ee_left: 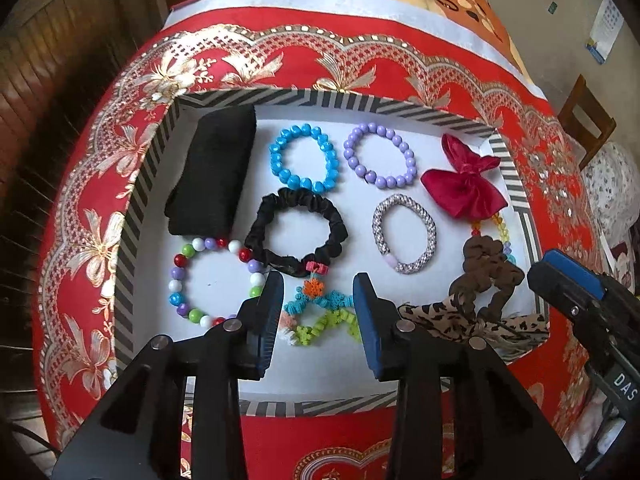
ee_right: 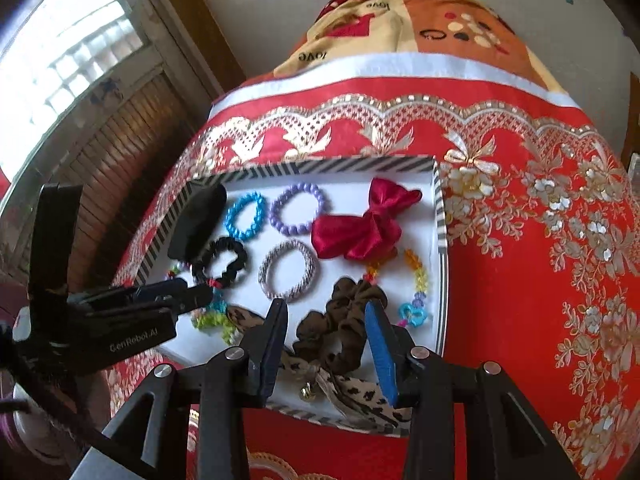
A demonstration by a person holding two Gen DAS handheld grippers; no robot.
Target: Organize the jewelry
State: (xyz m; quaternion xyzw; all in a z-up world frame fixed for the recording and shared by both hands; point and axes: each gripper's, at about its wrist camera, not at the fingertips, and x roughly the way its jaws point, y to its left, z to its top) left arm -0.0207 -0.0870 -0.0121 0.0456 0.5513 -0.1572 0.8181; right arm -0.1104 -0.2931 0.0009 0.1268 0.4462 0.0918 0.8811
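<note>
The table (ee_left: pixel 400 68), under a red and gold cloth, carries a shallow striped tray (ee_left: pixel 132 208) that already holds nearly all the jewelry laid out singly, so the sorting looks close to finished and the step in hand reads as setting down the last pieces along the near edge. In the tray's back row lie a black pouch (ee_left: pixel 212 168), a blue bracelet (ee_left: pixel 303 159), a lilac bracelet (ee_left: pixel 380 155) and a red bow (ee_left: pixel 464 184); nearer lie a black scrunchie (ee_left: pixel 296 232), a silver bracelet (ee_left: pixel 404 233) and a mixed bead bracelet (ee_left: pixel 212 280). The left tool (ee_left: pixel 318 312) points steeply down, its jaws apart and clear of the woven charm (ee_left: pixel 320 312) lying on the tray floor between them: released, not gripped. The right tool (ee_right: pixel 326 336) also tilts down with jaws parted, straddling the brown scrunchie (ee_right: pixel 336 332) without pinching it; a leopard ribbon (ee_right: pixel 360 396) lies just under it. Next, each tool probably needs lifting straight up so no strand snags, then any crowded pieces want spacing.
</note>
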